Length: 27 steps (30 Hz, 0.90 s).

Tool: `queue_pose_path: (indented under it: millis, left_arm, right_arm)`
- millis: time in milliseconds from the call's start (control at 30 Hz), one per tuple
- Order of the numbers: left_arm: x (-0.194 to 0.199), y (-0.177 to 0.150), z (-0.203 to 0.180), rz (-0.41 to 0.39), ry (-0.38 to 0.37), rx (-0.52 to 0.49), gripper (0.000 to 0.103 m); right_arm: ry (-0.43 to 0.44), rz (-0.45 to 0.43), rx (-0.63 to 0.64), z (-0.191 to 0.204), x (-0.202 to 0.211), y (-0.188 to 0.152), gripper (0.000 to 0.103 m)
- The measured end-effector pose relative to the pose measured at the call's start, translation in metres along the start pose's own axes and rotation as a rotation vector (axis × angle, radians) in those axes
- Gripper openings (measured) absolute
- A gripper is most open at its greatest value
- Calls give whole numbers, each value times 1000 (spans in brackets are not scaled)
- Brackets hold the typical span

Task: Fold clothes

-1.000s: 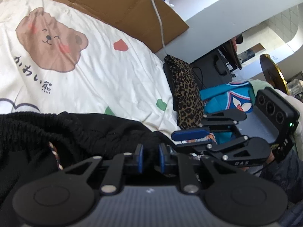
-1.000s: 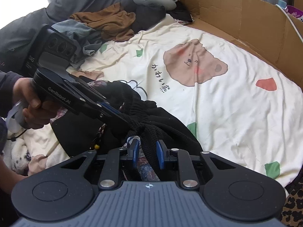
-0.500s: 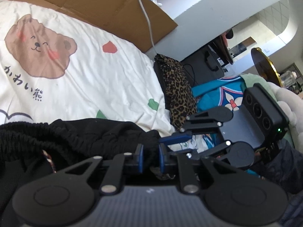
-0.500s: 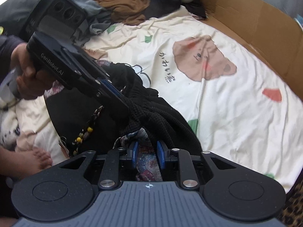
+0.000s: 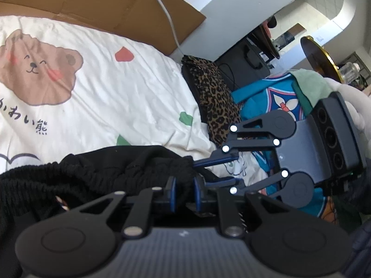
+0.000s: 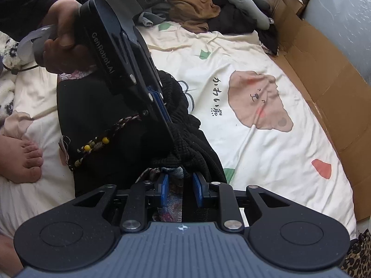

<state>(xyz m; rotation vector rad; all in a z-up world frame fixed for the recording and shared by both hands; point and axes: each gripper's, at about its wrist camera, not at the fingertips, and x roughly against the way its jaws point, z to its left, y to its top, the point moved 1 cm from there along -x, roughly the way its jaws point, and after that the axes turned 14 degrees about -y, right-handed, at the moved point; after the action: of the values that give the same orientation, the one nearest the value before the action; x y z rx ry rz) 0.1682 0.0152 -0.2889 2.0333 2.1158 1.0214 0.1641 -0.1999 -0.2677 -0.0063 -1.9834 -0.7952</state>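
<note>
The right gripper (image 6: 178, 191) pinched a bunched fold of the black garment (image 6: 97, 106), patterned lining showing between its blue pads, and the left gripper (image 5: 184, 193) was clamped on the ribbed black waistband beside it. The garment lay half-gathered on the bear-print sheet (image 6: 266, 139), its near edge lifted between the two tools. Both bites looked shallow and crowded together, so a pull apart could slip one hold or twist the fold. The beaded braided cord (image 6: 99, 142) trailing across the cloth might snag a finger. Farther off, the heap of clothes (image 6: 190, 11) sat against the cardboard (image 6: 324, 74)
</note>
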Motion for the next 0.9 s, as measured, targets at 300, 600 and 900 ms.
queue_pose_path:
  millis: [300, 600, 900]
  left_arm:
    - [-4, 2, -6, 14, -19, -42, 15]
    - [9, 7, 1, -27, 3, -1, 16]
    - [63, 10, 22, -83, 175, 63, 17]
  right_arm:
    - [75, -13, -28, 3, -13, -6, 6]
    - [-33, 21, -156, -23, -9, -20, 1]
    - [-143, 119, -243, -42, -17, -40, 0]
